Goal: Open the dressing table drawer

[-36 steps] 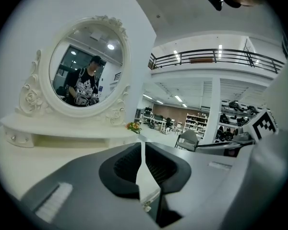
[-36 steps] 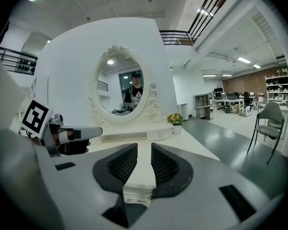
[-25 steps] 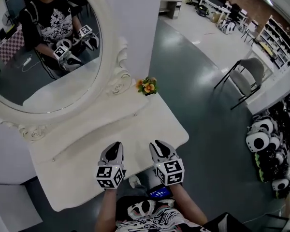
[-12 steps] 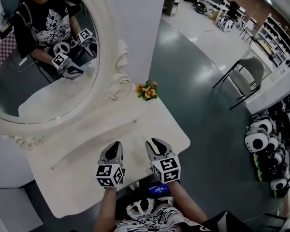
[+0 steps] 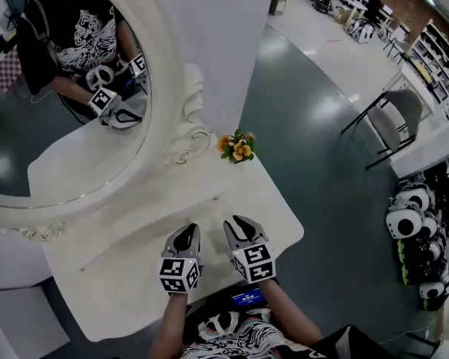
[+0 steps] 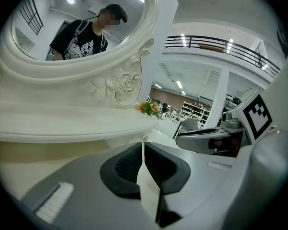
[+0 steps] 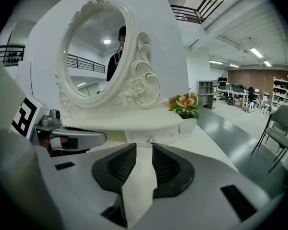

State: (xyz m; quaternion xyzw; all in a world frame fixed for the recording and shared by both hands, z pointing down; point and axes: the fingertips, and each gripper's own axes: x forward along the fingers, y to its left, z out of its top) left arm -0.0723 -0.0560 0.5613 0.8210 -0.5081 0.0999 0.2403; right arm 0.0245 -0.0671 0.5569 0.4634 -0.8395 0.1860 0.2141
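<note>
The white dressing table (image 5: 277, 215) has a raised shelf under an oval mirror (image 5: 75, 111). A small drawer with a round knob (image 7: 151, 140) sits in that shelf's front; the knob (image 6: 145, 139) also shows straight ahead in the left gripper view, and in the head view as a dot (image 5: 215, 198). My left gripper (image 5: 187, 232) hovers over the table top, its jaws (image 6: 143, 147) shut and empty. Beside it my right gripper (image 5: 238, 223) points at the knob, a short way off. Its jaws (image 7: 144, 150) are opening, with nothing between them.
A small pot of orange flowers (image 5: 239, 149) stands on the table beside the mirror frame. A grey folding chair (image 5: 393, 122) is on the floor at the right, and a heap of white helmets (image 5: 408, 215) lies further right. The mirror reflects the person and both grippers.
Both grippers have moved forward and lower over the table top, toward the shelf under the mirror. The head view has shifted slightly.
</note>
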